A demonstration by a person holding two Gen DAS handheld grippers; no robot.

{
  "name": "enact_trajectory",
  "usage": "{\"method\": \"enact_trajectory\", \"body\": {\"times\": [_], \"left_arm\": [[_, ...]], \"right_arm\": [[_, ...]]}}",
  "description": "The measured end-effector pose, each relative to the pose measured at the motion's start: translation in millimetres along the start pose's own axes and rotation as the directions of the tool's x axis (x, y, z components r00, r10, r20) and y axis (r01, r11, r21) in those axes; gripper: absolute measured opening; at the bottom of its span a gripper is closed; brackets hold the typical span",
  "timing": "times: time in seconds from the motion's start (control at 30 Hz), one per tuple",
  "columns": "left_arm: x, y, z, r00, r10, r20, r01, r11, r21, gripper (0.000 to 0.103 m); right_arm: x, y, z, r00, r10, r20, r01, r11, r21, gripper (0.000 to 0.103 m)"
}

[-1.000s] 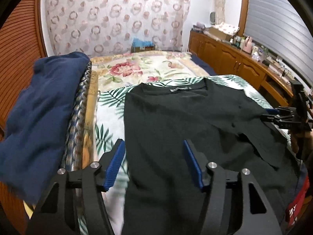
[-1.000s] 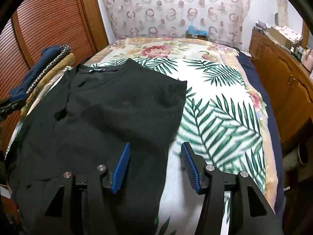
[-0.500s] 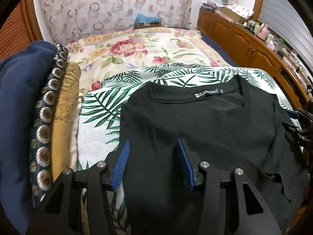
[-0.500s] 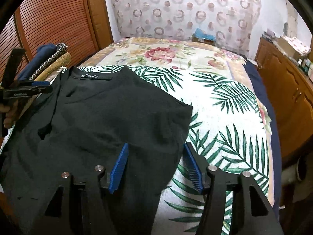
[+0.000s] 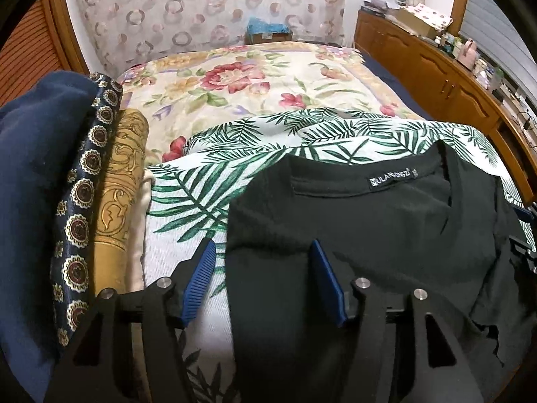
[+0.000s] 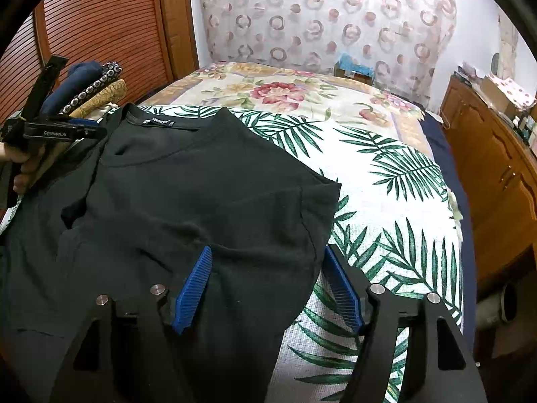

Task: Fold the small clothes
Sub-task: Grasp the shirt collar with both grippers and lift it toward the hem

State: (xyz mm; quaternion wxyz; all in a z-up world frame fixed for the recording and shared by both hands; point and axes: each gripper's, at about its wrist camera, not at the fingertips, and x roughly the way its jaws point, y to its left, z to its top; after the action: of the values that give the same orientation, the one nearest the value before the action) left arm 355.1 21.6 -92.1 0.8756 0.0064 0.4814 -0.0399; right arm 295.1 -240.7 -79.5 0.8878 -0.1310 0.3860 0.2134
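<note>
both hand-held grippers, left and right, are opening over the black t-shirt edges; each should pinch one layer cleanly.

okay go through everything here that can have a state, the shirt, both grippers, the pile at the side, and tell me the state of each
Black shirt: lying flat on the bed, neck label up, not yet folded.
Left gripper: jaws opening, astride the shirt's edge.
Right gripper: jaws opening, astride the shirt's other edge.
Pile of cloths: folded, stacked beside the shirt.
</note>
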Motion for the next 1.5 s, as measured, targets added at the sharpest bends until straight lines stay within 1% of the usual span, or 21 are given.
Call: {"method": "enact_trajectory", "body": {"times": [0.1,0.13,0.17,0.2,0.23,0.27,0.33,0.37,0.43,0.53,0.57,0.6,0.73,0.83,0.9,0.93,1.07,1.17,1.27,1.4,1.5], "left_arm": [[3,0,2,1.0,-0.019,0.007,0.019,1.0,-0.001,0.061],[3,0,3,0.999,-0.033,0.009,0.033,0.999,0.003,0.055],[3,0,4,0.999,-0.054,0.011,0.053,0.999,0.002,0.041],[3,0,5,0.998,-0.069,0.012,0.069,0.998,-0.004,0.034],[1,0,7,0.997,-0.073,0.013,0.073,0.997,-0.005,0.016],[-1,-1,8,0.997,-0.075,0.016,0.075,0.997,-0.003,0.007],[-14,-4,9,0.998,-0.053,0.046,0.052,0.998,0.022,0.006],[-20,-2,9,0.996,-0.057,0.062,0.056,0.998,0.024,0.006],[-38,3,11,0.993,-0.06,0.103,0.059,0.998,0.018,0.006],[-68,14,14,0.986,-0.034,0.166,0.03,0.999,0.026,0.005],[-75,17,15,0.983,-0.029,0.18,0.024,0.999,0.03,0.005],[-82,21,16,0.981,-0.034,0.192,0.029,0.999,0.03,0.005],[-95,25,17,0.979,-0.016,0.204,0.004,0.998,0.058,0.005],[-88,27,16,0.981,-0.008,0.193,-0.003,0.998,0.06,0.005],[-87,29,16,0.979,-0.003,0.202,-0.008,0.999,0.052,0.005],[-88,31,16,0.978,-0.017,0.206,0.009,0.999,0.038,0.005],[-95,28,15,0.974,-0.036,0.222,0.026,0.999,0.048,0.004],[-120,27,17,0.956,-0.043,0.289,0.033,0.999,0.038,0.004],[-162,30,21,0.925,-0.025,0.378,0.014,0.999,0.033,0.004],[-205,27,14,0.904,-0.011,0.427,-0.019,0.998,0.065,0.004],[-239,27,-4,0.885,-0.015,0.466,-0.025,0.997,0.078,0.004]], "right_arm": [[-1,-1,0,1.0,0.001,0.0,-0.001,1.0,0.0,0.071],[0,-1,0,1.0,0.001,0.0,-0.001,1.0,0.0,0.071],[-1,-1,1,1.0,0.001,0.0,-0.001,1.0,0.0,0.071],[-1,-1,0,1.0,0.001,0.001,-0.001,1.0,0.0,0.071],[-1,-2,0,1.0,0.001,0.0,-0.001,1.0,0.0,0.071],[0,-1,0,1.0,0.003,0.0,-0.003,1.0,0.001,0.071],[0,-3,1,1.0,0.006,-0.001,-0.006,1.0,0.0,0.07],[0,-2,2,1.0,0.005,-0.001,-0.005,1.0,-0.006,0.068],[0,-4,3,1.0,0.011,0.004,-0.011,1.0,-0.006,0.057],[0,-12,7,0.999,0.033,0.002,-0.033,0.999,0.034,0.023],[0,-15,9,0.998,0.069,-0.003,-0.069,0.997,0.046,0.007],[0,-18,10,0.995,0.099,-0.004,-0.099,0.993,0.061,0.005],[-6,-19,15,1.0,0.014,0.025,-0.015,0.998,0.055,0.004],[-14,-26,20,0.995,-0.079,0.053,0.074,0.993,0.09,0.004],[-19,-32,21,0.991,-0.115,0.067,0.106,0.986,0.127,0.004],[-20,-33,23,0.99,-0.127,0.067,0.117,0.983,0.14,0.004],[-15,-36,22,0.993,-0.105,0.054,0.096,0.985,0.143,0.004],[-24,-35,25,0.992,-0.091,0.083,0.078,0.987,0.143,0.004],[-38,-33,27,0.988,-0.103,0.115,0.086,0.986,0.139,0.004],[-72,-26,28,0.979,-0.097,0.179,0.071,0.987,0.144,0.004],[-107,-12,21,0.969,-0.053,0.242,0.023,0.992,0.125,0.004]]}}
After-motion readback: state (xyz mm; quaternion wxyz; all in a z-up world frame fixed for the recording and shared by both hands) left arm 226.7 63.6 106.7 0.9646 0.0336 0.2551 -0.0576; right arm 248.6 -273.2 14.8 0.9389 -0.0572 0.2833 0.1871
